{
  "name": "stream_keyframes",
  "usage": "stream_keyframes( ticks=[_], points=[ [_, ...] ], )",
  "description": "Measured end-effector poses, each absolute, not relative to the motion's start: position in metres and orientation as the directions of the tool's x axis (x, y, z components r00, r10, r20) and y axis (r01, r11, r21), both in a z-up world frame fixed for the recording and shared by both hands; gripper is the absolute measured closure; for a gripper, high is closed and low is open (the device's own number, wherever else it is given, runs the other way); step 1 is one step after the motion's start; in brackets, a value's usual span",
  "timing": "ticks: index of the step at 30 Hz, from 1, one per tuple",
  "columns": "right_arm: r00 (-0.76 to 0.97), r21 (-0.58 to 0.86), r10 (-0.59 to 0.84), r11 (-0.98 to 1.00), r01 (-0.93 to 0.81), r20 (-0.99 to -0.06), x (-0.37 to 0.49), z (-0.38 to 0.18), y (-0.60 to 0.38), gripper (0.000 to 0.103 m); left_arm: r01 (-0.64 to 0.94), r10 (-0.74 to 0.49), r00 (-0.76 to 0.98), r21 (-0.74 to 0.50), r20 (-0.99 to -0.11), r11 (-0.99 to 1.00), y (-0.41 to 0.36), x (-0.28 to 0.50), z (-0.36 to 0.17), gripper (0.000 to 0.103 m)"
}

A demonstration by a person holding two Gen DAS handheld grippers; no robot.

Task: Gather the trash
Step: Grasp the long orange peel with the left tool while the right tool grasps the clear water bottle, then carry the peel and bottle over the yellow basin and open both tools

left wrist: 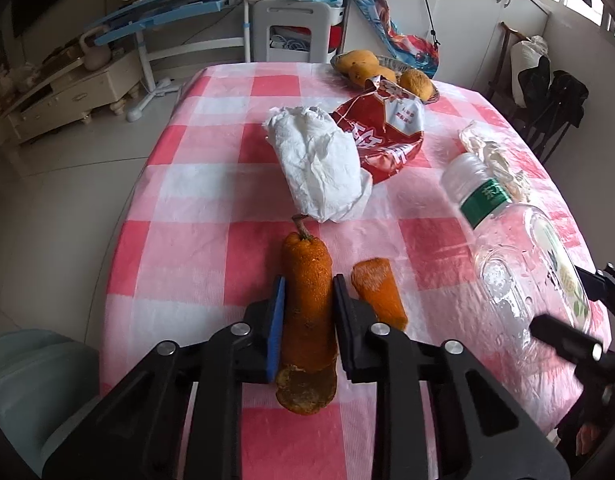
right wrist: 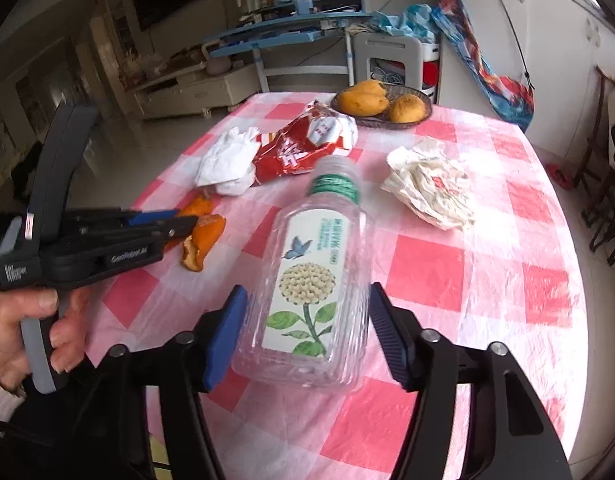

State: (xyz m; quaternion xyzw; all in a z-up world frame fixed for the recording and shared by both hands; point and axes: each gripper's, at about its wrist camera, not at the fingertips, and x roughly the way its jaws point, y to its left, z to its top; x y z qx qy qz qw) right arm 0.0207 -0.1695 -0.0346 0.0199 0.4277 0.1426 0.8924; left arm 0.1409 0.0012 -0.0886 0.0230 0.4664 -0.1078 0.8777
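We clamp the orange peel (left wrist: 307, 312) between the left gripper (left wrist: 307, 304)'s pads. Our right gripper (right wrist: 305, 320) straddles the plastic bottle (right wrist: 311, 280), jaws apart, pads not visibly pressing it.

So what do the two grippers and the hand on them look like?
Both grippers are black linkage frames with silver pivot bolts and blue ribbed pads: left gripper, right gripper. The left has a black-and-grey handle with white lettering. The hand shows a light cuff.

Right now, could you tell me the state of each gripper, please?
Left gripper: shut on the orange peel.
Right gripper: open around the plastic bottle, pads not pressing it.
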Motion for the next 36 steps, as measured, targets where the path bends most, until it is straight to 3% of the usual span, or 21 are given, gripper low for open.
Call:
stream_keyframes(
  ticks=[11,15,22,26,32,36],
  points=[
    [0.63,0.518,0.514,0.832,-0.2,-0.582,-0.018,-0.03,-0.213,0.047,0.199,-0.205,0.605,-0.103,-0.769,0.975,0.014,0.078,-0.062,0.082],
    [0.625,0.502,0.524,0.833,-0.233,-0.579,-0.031,-0.025,-0.204,0.047,0.206,-0.207,0.614,-0.098,-0.762,0.974,0.012,0.06,-0.056,0.082],
    [0.574,0.309,0.421,0.907,-0.287,-0.702,-0.045,-0.031,-0.178,0.047,0.208,-0.213,0.617,-0.104,-0.757,0.973,0.016,0.042,-0.048,0.083],
    [0.579,0.281,0.411,0.91,-0.305,-0.704,-0.053,-0.032,-0.175,0.048,0.201,-0.224,0.615,-0.125,-0.756,0.972,0.022,0.035,-0.047,0.083],
    [0.552,0.564,0.591,0.789,-0.244,-0.588,-0.052,-0.036,-0.202,0.048,0.194,-0.23,0.619,-0.138,-0.75,0.971,0.029,0.024,-0.044,0.083],
    [0.521,0.651,0.675,0.71,-0.267,-0.522,-0.064,-0.029,-0.202,0.048,0.183,-0.23,0.637,-0.146,-0.736,0.972,0.037,0.015,-0.035,0.083]
  ],
)
